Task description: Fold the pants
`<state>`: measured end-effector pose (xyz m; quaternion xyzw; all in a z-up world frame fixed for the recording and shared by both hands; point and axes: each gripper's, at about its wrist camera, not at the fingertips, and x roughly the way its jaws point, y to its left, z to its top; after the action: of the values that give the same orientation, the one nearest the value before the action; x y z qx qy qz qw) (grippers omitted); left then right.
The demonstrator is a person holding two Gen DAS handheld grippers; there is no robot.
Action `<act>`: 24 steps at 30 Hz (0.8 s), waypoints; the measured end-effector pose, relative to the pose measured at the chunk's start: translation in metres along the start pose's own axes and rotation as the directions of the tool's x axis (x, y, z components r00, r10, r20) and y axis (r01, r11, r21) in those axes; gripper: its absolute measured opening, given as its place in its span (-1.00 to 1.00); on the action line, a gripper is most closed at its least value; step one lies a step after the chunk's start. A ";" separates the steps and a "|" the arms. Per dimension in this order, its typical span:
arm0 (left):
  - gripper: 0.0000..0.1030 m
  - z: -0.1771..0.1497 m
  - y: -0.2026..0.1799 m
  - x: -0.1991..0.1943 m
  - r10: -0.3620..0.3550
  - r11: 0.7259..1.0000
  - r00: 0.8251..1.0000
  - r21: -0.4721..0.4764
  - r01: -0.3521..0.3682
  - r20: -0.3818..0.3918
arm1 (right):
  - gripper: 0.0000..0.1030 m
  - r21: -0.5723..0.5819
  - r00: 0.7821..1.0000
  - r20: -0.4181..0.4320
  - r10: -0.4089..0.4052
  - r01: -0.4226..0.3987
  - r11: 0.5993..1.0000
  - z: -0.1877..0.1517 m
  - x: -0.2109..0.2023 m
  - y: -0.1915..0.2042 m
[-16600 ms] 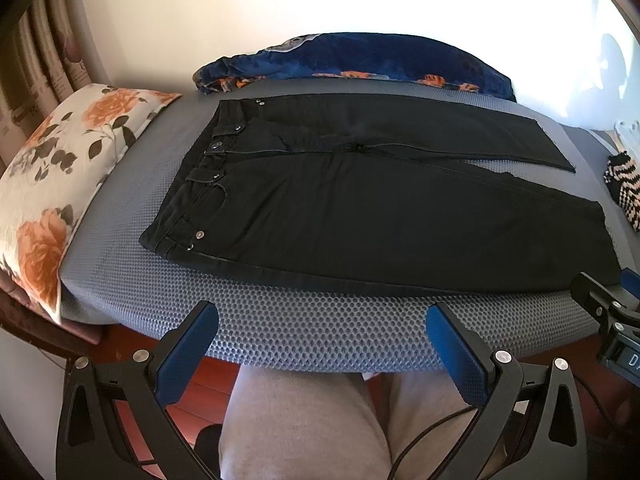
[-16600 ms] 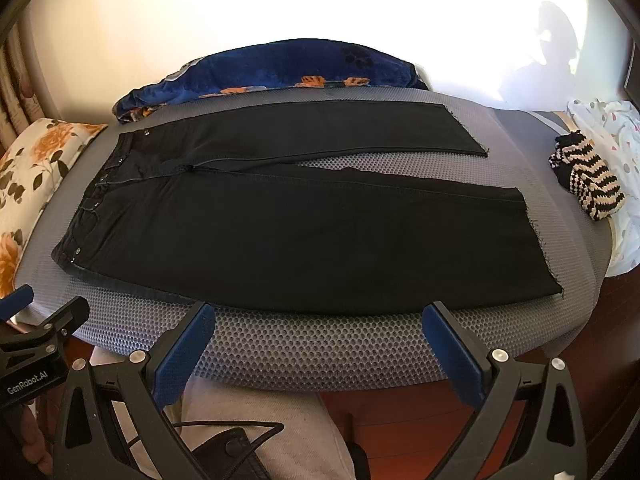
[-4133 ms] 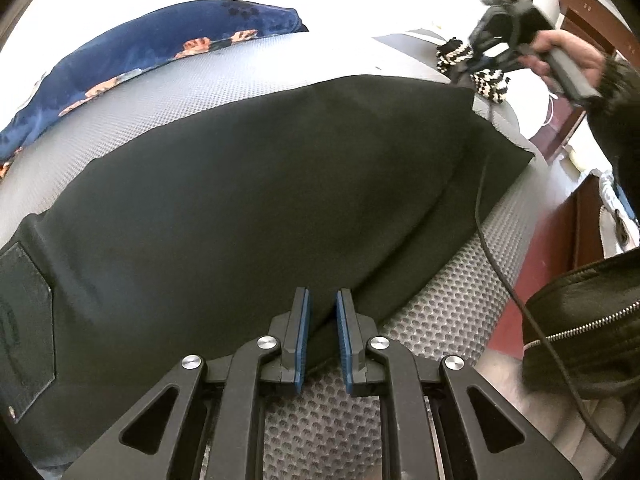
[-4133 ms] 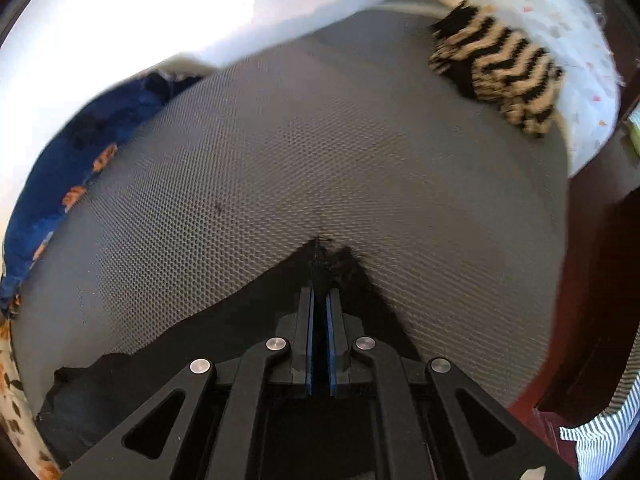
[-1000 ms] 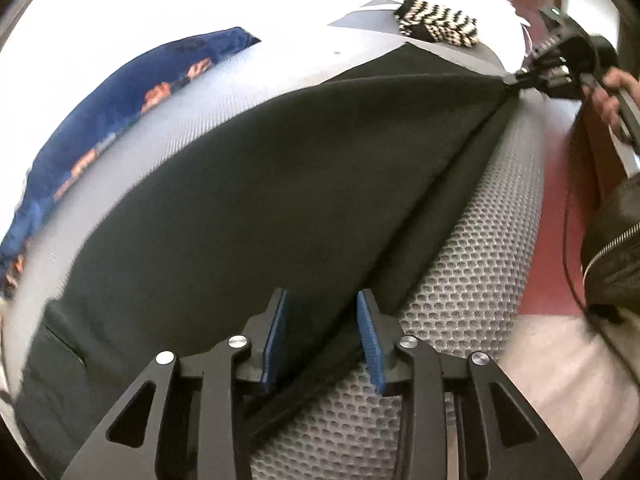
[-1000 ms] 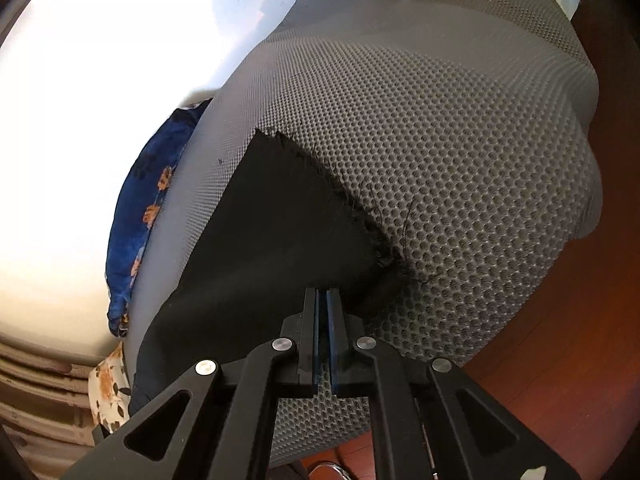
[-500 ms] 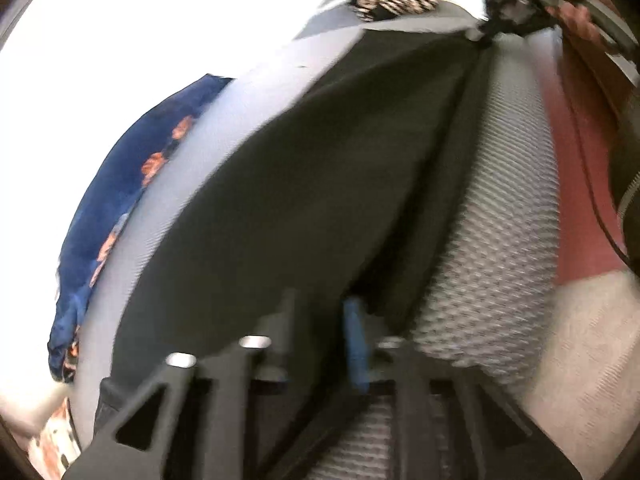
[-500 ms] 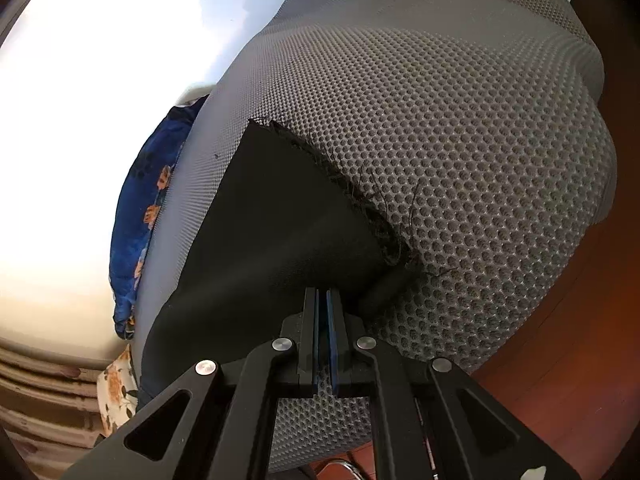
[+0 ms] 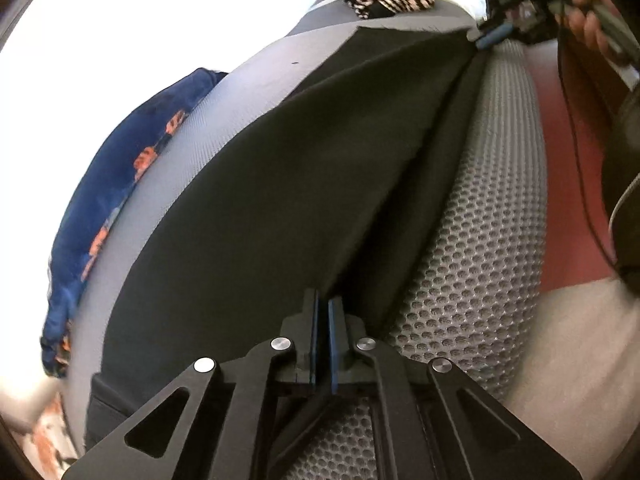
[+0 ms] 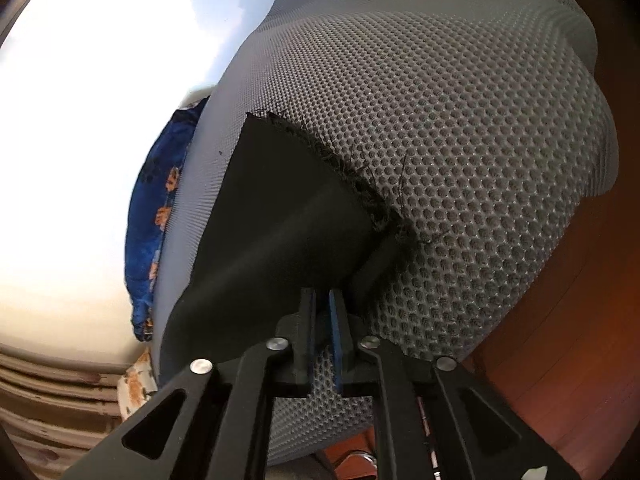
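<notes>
My left gripper (image 9: pixel 322 308), low centre of its view, has just closed and now pinches the near edge of the black pants (image 9: pixel 256 200), which lie folded lengthwise on the grey mesh mattress (image 9: pixel 472 240) and run to the upper right. There my right gripper (image 9: pixel 490 38) sits at the frayed hem. In its own view its jaws have just parted slightly, the hem corner (image 10: pixel 384 256) just ahead of them.

Bare mesh mattress (image 10: pixel 460 120) lies free beyond the pants (image 10: pixel 280 216) hem
</notes>
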<state>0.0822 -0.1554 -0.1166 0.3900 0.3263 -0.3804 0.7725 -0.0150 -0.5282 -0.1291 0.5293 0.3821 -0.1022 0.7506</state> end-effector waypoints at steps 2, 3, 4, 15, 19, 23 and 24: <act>-0.93 0.002 0.002 -0.006 0.002 1.000 1.000 -0.017 -0.001 0.012 | -0.73 0.014 1.000 0.007 0.011 -0.011 1.000 0.001 0.001 -0.001; -0.93 0.003 0.004 -0.010 0.001 0.999 1.000 -0.033 -0.001 0.021 | -0.73 0.018 1.000 0.016 0.006 -0.006 1.000 0.003 0.001 -0.001; -0.93 0.004 0.007 -0.013 -0.017 0.999 1.000 -0.051 0.019 0.024 | -0.72 0.021 1.000 0.026 0.002 -0.003 1.000 0.006 0.001 -0.001; -0.93 0.004 0.011 -0.033 -0.061 0.993 0.997 -0.103 0.065 0.047 | -0.51 0.040 0.997 0.067 -0.030 0.028 0.999 0.015 -0.008 -0.002; -0.93 0.005 0.013 -0.036 -0.053 0.992 0.997 -0.114 0.059 0.055 | -0.42 0.036 1.000 0.028 -0.003 0.002 0.999 0.000 -0.007 0.003; -0.93 0.006 0.015 -0.039 -0.049 0.991 0.997 -0.125 0.056 0.062 | -0.40 0.024 0.997 -0.042 0.062 -0.061 0.998 -0.020 0.005 0.017; -0.93 0.006 0.015 -0.039 -0.048 0.991 0.997 -0.124 0.055 0.060 | -0.34 0.014 0.994 -0.073 0.077 -0.076 0.997 -0.027 0.011 0.023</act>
<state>0.0765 -0.1415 -0.0771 0.3210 0.3375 -0.3898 0.7944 -0.0071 -0.4926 -0.1237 0.5512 0.3883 -0.0557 0.7364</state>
